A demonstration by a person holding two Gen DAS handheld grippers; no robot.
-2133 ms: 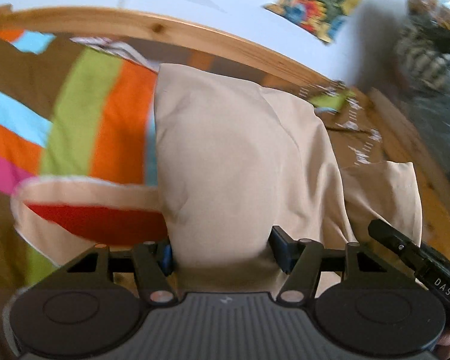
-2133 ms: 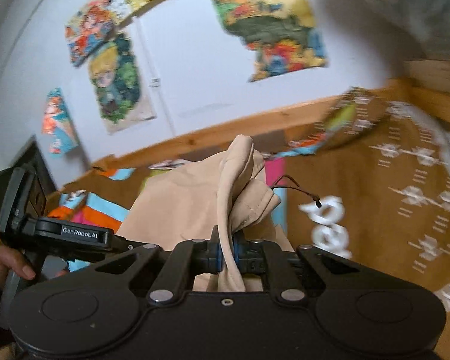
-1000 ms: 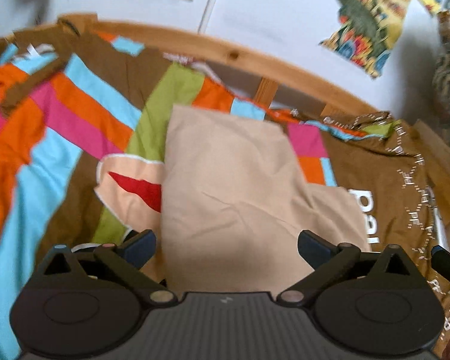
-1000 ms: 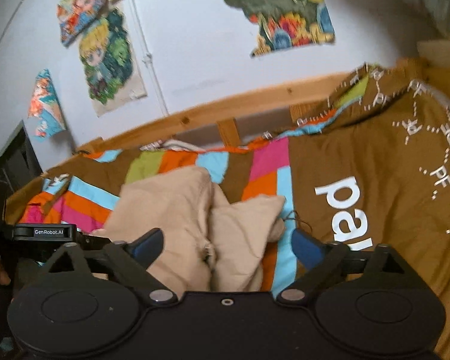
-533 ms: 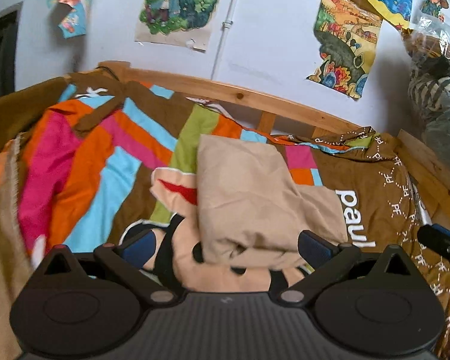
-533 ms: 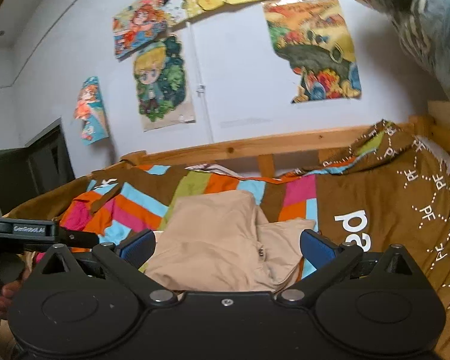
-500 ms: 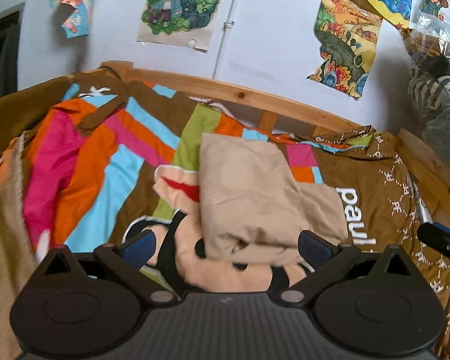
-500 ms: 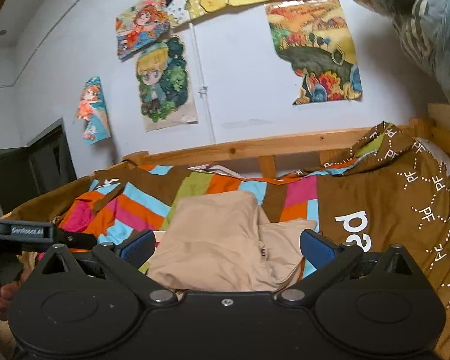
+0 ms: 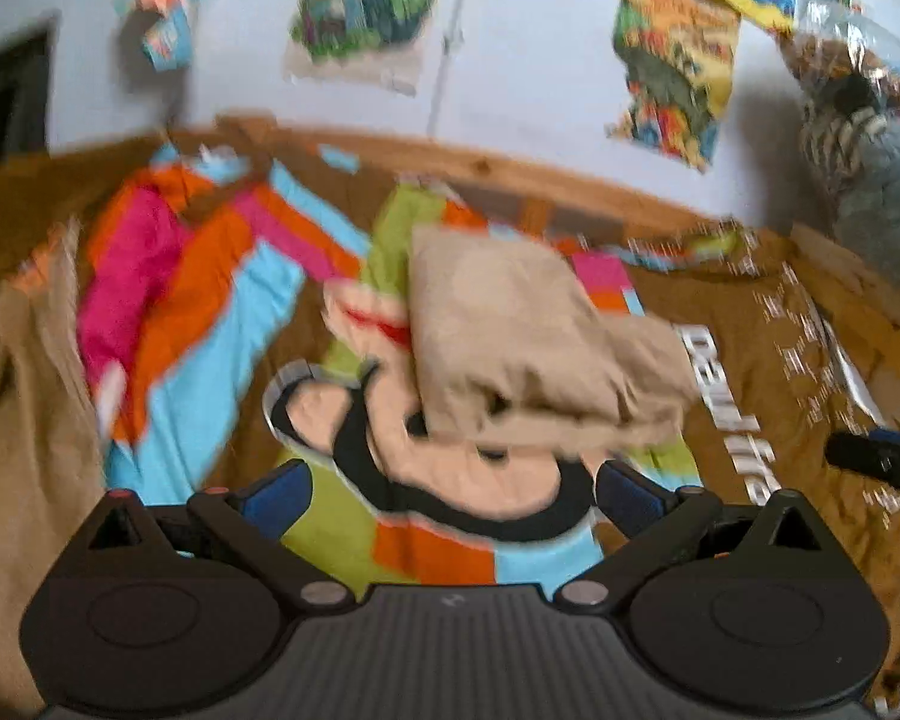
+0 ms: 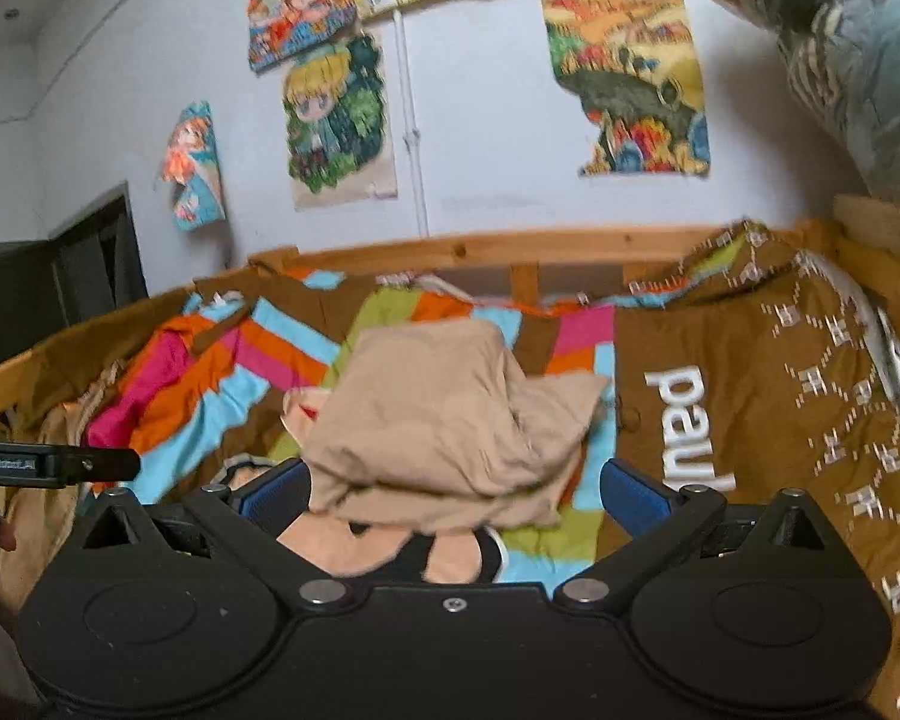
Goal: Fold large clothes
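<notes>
Two seconds back, both grippers pinch the beige garment (image 10: pixel 450 420) and hold it up. Now the left gripper (image 9: pixel 450 489) and right gripper (image 10: pixel 453 489) gape wide, pulled back clear of it, and it lies folded on the striped bedspread (image 10: pixel 210 372).

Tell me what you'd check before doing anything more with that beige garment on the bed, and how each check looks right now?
1. Left gripper empty, jaws apart: ok.
2. Right gripper empty, jaws apart: ok.
3. Beige garment resting on the striped bedspread, touched by neither gripper: ok.
4. Fold tidy: not ok, the near edge is rumpled and layers stick out on the right.
5. Second beige cloth at the bed's left side identified: cannot tell, blurred.
6. Left view sharp enough to aim: not ok.
</notes>
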